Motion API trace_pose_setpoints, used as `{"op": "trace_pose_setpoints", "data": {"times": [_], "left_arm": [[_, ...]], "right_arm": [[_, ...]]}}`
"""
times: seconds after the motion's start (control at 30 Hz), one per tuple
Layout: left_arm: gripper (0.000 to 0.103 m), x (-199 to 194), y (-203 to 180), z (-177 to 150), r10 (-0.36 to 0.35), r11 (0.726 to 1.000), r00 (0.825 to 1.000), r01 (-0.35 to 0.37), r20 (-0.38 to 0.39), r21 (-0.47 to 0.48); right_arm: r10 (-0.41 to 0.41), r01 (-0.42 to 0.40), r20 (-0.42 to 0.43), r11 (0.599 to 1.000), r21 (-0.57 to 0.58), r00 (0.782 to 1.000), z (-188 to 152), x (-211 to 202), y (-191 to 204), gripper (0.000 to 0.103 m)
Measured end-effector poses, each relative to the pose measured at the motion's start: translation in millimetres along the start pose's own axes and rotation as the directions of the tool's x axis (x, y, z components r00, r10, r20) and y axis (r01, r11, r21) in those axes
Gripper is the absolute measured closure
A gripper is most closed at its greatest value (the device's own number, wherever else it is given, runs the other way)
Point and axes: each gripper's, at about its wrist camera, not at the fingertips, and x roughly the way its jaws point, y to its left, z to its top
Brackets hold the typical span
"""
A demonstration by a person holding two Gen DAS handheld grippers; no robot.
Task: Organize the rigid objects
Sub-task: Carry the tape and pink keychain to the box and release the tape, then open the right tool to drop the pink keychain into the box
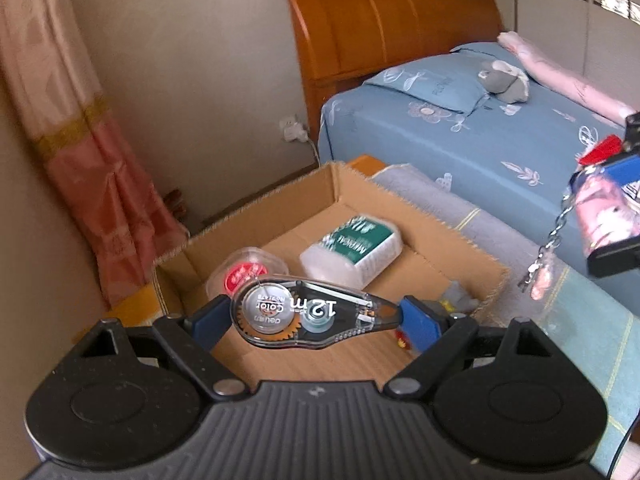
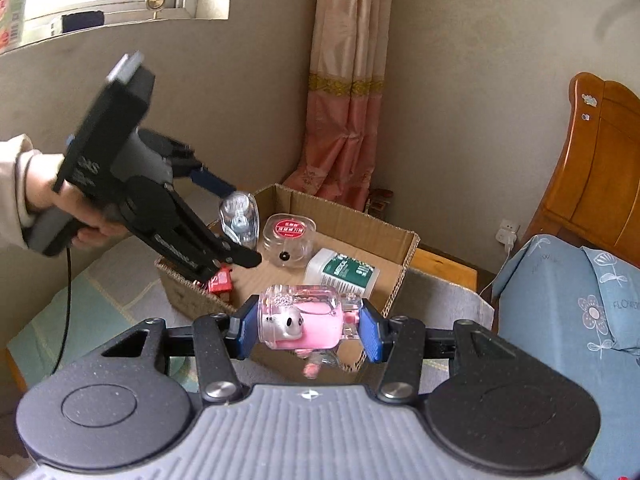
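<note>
- Left tool sits low in the centre of its own view, blue pads clamped on the two ends of a clear correction tape dispenser; the jaws stand wide only because the dispenser spans them lengthwise.
- The dispenser's long axis runs left to right across the frame, round end at the left pad, narrow tip at the right pad.
- Beyond and below it, mid-frame, lies the open cardboard box; inside are a white bottle with a green label and a clear case with a red disc.
- Right tool, low centre of its view, grips a clear pink pig keychain from both sides, a small charm dangling below.
- In the right wrist view the box sits just above the keychain, with the left tool already at its upper-left rim.
- Judging by this, the left hand is nearer the box; its load looks ready to be lowered and let go first, the drop lying straight ahead and down.
</note>
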Motion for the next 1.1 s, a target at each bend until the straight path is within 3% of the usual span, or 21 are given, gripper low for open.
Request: {"op": "trace_pose_setpoints", "data": {"times": [0.17,0.23,0.4,0.67,0.9,0.93,1.0,1.07,1.1], "left_arm": [[0.012,8.7,5.4,-14.0,0.014,1.000,1.000,-0.014,-0.009,-0.015],[0.007,7.1,6.9,-18.1,0.015,1.000,1.000,-0.015,-0.003,-0.016],[0.006,2.1,13.6,-20.3,0.069,0.997,0.997,-0.070,-0.023,-0.041],[0.006,-21.4,5.1,-31.5,0.081,0.992,0.997,-0.081,-0.002,-0.094],[0.005,-37.1,-5.0,-44.0,0.049,0.991,0.998,-0.044,0.035,-0.124],[0.005,-38.2,-5.8,-45.5,0.049,0.991,0.998,-0.044,0.034,-0.126],[0.005,-40.4,-7.4,-48.5,0.056,0.991,0.998,-0.051,0.029,-0.126],[0.005,-42.7,-9.1,-51.0,0.062,0.990,0.998,-0.058,0.026,-0.126],[0.005,-44.0,-9.7,-52.3,0.062,0.990,0.998,-0.058,0.027,-0.127]], "right_arm": [[-0.006,0.006,-0.009,1.000,-0.004,1.000,8.4,9.2,-0.3,0.048],[-0.007,0.007,-0.014,1.000,-0.002,1.000,12.2,13.4,-0.8,0.048],[-0.011,0.011,-0.019,1.000,0.000,1.000,19.9,23.5,-1.4,0.048],[-0.018,0.020,-0.058,0.999,0.045,0.998,35.1,52.3,-11.0,0.048],[-0.036,0.048,-0.120,0.994,0.102,0.992,43.9,88.9,-21.1,0.046],[-0.037,0.052,-0.131,0.992,0.111,0.991,43.8,94.0,-22.2,0.044],[-0.054,0.071,-0.129,0.989,0.132,0.990,41.9,97.9,-24.5,0.014],[-0.074,0.090,-0.110,0.984,0.152,0.991,38.9,94.7,-25.3,0.000],[-0.073,0.088,-0.099,0.983,0.160,0.992,37.8,91.6,-25.5,0.000]]}}
